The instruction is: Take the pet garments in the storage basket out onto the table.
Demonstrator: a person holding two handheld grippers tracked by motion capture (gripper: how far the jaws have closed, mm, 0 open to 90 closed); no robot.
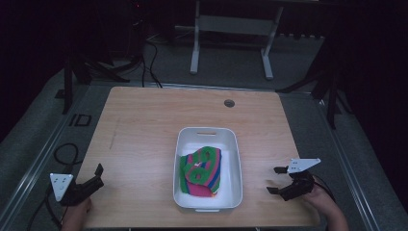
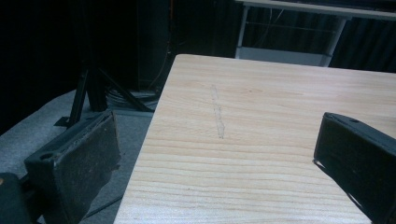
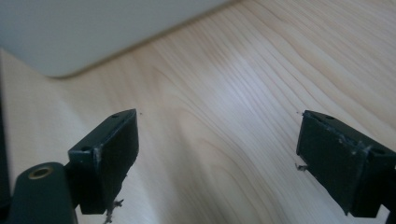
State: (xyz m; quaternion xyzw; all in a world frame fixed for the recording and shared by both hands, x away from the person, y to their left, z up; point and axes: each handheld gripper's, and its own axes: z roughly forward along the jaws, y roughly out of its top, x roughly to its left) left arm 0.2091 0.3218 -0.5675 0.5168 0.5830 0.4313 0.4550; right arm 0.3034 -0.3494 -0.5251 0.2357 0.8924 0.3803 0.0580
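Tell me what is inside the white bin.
The white bin holds a folded cloth in green, pink and blue stripes, lying toward its near left side. Bare white floor shows beside it. Whatever lies under the cloth is covered.

One white bin [image 1: 209, 202] near table [image 1: 144, 120] front-centre. One folded multicoloured cloth [image 1: 202, 172] inside bin. Two grippers: left gripper [image 1: 98, 174] well left of bin, right gripper [image 1: 274, 180] just right of bin. One round cable hole [image 1: 229, 103] behind bin.

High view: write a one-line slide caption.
Folded striped cloth in a white tub, open grippers waiting either side.
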